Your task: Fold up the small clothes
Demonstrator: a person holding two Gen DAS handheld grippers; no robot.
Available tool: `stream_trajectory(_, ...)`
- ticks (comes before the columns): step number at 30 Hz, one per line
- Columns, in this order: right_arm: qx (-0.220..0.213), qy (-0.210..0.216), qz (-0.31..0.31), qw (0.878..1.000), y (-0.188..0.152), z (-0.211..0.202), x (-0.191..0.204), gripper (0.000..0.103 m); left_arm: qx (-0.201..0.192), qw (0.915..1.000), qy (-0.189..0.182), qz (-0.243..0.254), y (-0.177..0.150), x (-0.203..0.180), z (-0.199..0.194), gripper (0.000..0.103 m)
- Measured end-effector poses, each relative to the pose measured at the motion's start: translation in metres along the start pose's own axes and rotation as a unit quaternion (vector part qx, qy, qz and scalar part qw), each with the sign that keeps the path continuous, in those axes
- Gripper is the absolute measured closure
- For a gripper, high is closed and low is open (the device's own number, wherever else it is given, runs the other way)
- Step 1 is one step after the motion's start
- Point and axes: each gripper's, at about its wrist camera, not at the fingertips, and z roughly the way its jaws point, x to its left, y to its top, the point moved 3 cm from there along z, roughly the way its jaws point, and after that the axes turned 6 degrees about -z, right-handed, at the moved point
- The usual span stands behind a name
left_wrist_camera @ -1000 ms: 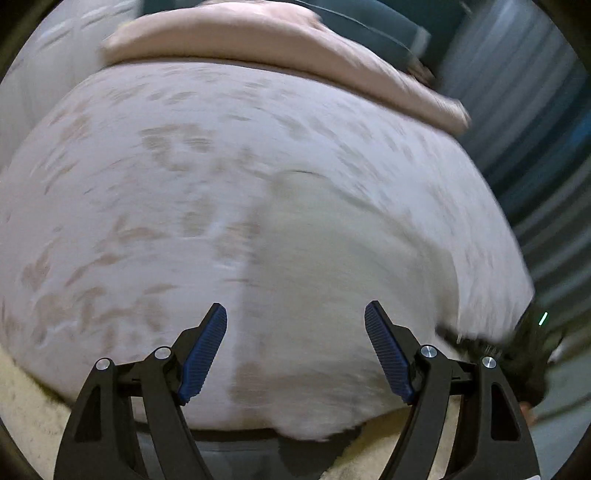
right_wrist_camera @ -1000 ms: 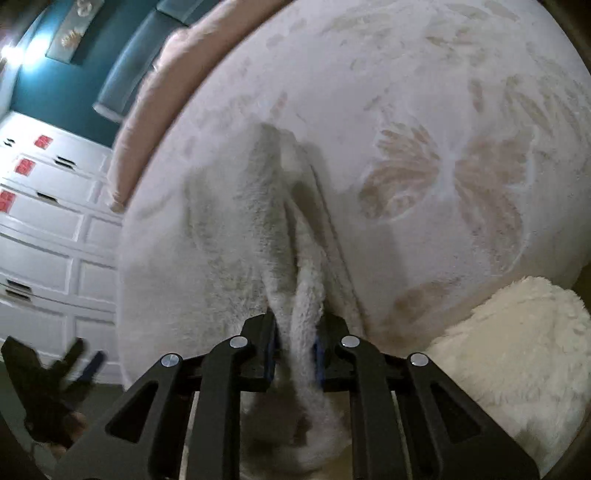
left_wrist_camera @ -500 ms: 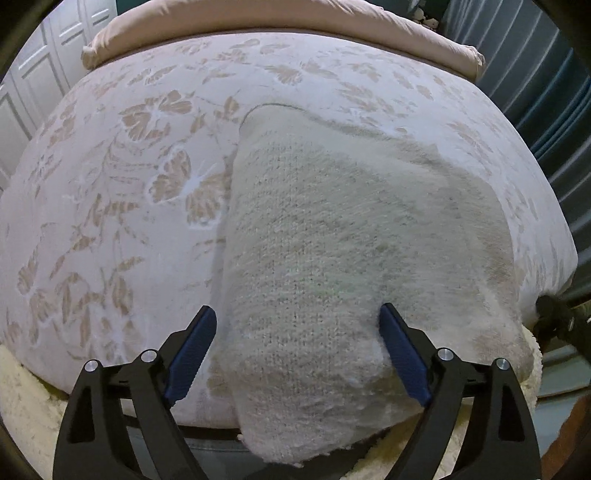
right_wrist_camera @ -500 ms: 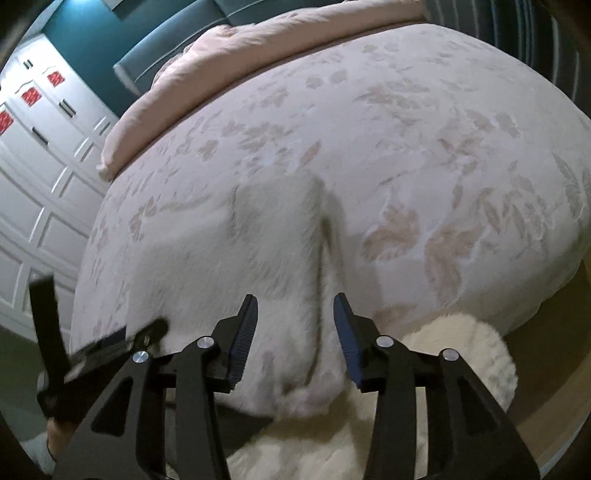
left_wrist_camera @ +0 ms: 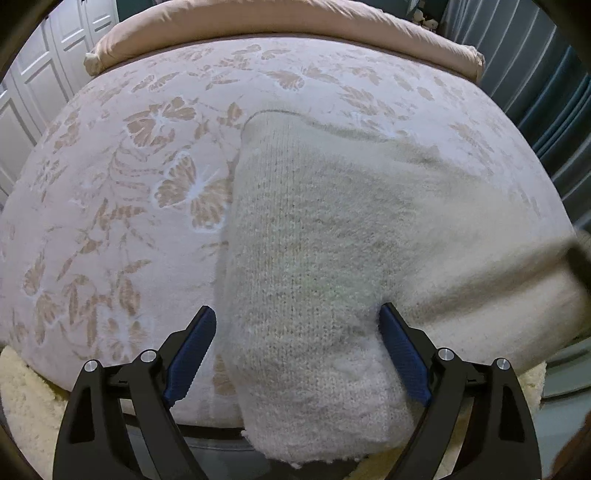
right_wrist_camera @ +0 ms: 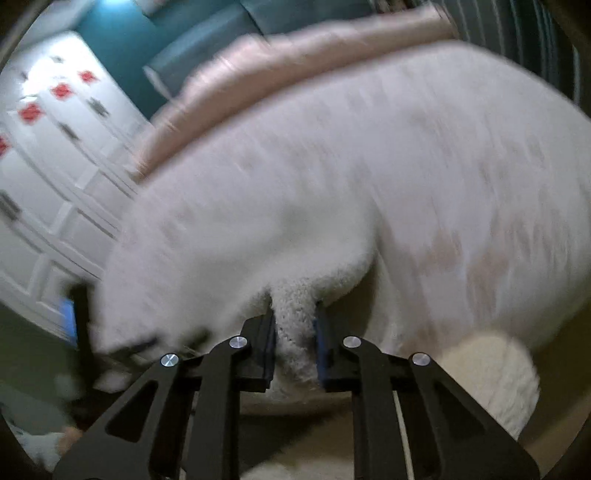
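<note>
Two gripping tools work over one cream knitted garment [left_wrist_camera: 325, 258] spread on a bed. In the left wrist view the knit lies on a pale bedspread [left_wrist_camera: 122, 206] patterned with tan butterflies and leaves, filling the frame from the centre down to 6 o'clock and out toward 3 o'clock, where its far part blurs. One narrower section of it runs from about 12 o'clock of centre straight down between the fingers and hangs over the bed's near edge. The left gripper [left_wrist_camera: 295, 354] stands spread wide, its blue ribbed pads [left_wrist_camera: 190, 356] on either side of that section; the right-hand pad touches or nearly touches the wool, while the left-hand one sits just beside it over the bedspread. Nothing is clamped there.

The right wrist view is heavily blurred. Even so, the right gripper [right_wrist_camera: 294, 345] is clearly closed on a bunched fold of the same knitted garment [right_wrist_camera: 295, 314], a nubbly tongue of wool pinched between its two pads at about 6 o'clock of centre. The rest of the knit smears upward and toward 9 o'clock across the bedspread [right_wrist_camera: 461, 166].

A pinkish rolled duvet [left_wrist_camera: 280, 26] lies along the far edge of the bed at 12 o'clock. White panelled wardrobe doors [left_wrist_camera: 44, 74] stand at 10 o'clock, and a fluffy cream rug [right_wrist_camera: 495, 376] shows beneath the bed at 4 o'clock in the right view.
</note>
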Motion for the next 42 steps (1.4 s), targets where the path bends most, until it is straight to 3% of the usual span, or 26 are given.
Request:
stream_trajectory(3,0.038,-0.04,-0.017,0.998,-0.016,0.025,-0.01,0.087,0.001,0.9999,0.014,0.004,0.0,0.0,0.003,0.015)
stream_trajectory(4,0.078,-0.071,-0.016,0.994,-0.029,0.046,-0.023,0.086,0.003,0.9999,0.016,0.005,-0.001,0.0,0.004,0.015)
stream_trajectory(5,0.151,-0.096,0.001,0.984,-0.053,0.076,-0.044,0.086,0.006,0.9999,0.014,0.005,-0.002,0.0,0.006,0.015)
stream_trajectory(6,0.163,-0.085,0.026,0.983,-0.062,0.084,-0.052,0.085,0.013,0.9999,0.01,0.004,-0.003,-0.001,0.008,0.015)
stream_trajectory(9,0.137,-0.049,0.067,0.987,-0.059,0.069,-0.058,0.084,0.009,0.9997,0.018,0.01,-0.006,-0.002,0.009,0.014)
stream_trajectory(15,0.086,-0.039,0.079,0.992,-0.026,0.041,-0.054,0.063,0.006,0.9997,0.021,0.006,-0.006,-0.002,0.008,0.014)
stream_trajectory(17,0.07,-0.049,0.073,0.994,-0.013,0.046,-0.057,0.049,0.004,0.9998,0.021,0.006,-0.006,-0.001,0.005,0.014)
stream_trajectory(21,0.075,-0.035,0.079,0.993,0.008,0.079,-0.065,0.045,-0.002,0.9998,0.014,-0.011,-0.005,0.006,-0.005,0.015)
stream_trajectory(23,0.088,-0.028,0.085,0.992,0.011,0.101,-0.067,0.045,-0.008,0.9997,0.016,-0.018,-0.004,0.01,-0.01,0.015)
stream_trajectory(24,0.099,-0.039,0.07,0.992,0.014,0.114,-0.064,0.051,-0.015,0.9995,0.017,-0.022,-0.002,0.012,-0.013,0.015)
stream_trajectory(25,0.11,-0.054,0.051,0.991,0.018,0.121,-0.06,0.076,-0.02,0.9993,0.02,-0.025,-0.002,0.013,-0.016,0.015)
stream_trajectory(26,0.104,-0.049,0.029,0.993,0.028,0.118,-0.048,0.087,-0.026,0.999,0.025,-0.027,0.0,0.015,-0.019,0.015)
stream_trajectory(29,0.02,0.027,-0.019,0.999,0.061,0.076,-0.007,0.089,-0.034,0.9985,0.03,-0.03,0.004,0.018,-0.024,0.015)
stream_trajectory(32,-0.023,0.052,-0.044,0.997,0.078,0.052,0.01,0.089,-0.031,0.9985,0.022,-0.04,0.005,0.019,-0.025,0.015)
stream_trajectory(34,-0.01,0.028,-0.05,0.998,0.074,0.07,0.001,0.089,-0.027,0.9986,0.019,-0.041,0.005,0.016,-0.023,0.015)
stream_trajectory(35,0.017,-0.005,-0.056,0.998,0.067,0.091,-0.01,0.089,-0.024,0.9988,0.021,-0.037,0.004,0.015,-0.021,0.015)
stream_trajectory(37,0.126,-0.075,-0.045,0.988,0.038,0.156,-0.042,0.088,-0.015,0.9992,0.027,-0.027,0.002,0.01,-0.015,0.015)
stream_trajectory(38,0.146,-0.086,-0.026,0.985,0.026,0.168,-0.052,0.087,-0.01,0.9992,0.031,-0.024,0.0,0.009,-0.013,0.015)
stream_trajectory(42,0.079,-0.063,-0.008,0.995,0.038,0.113,-0.036,0.085,-0.006,0.999,0.043,-0.008,-0.005,0.006,-0.007,0.015)
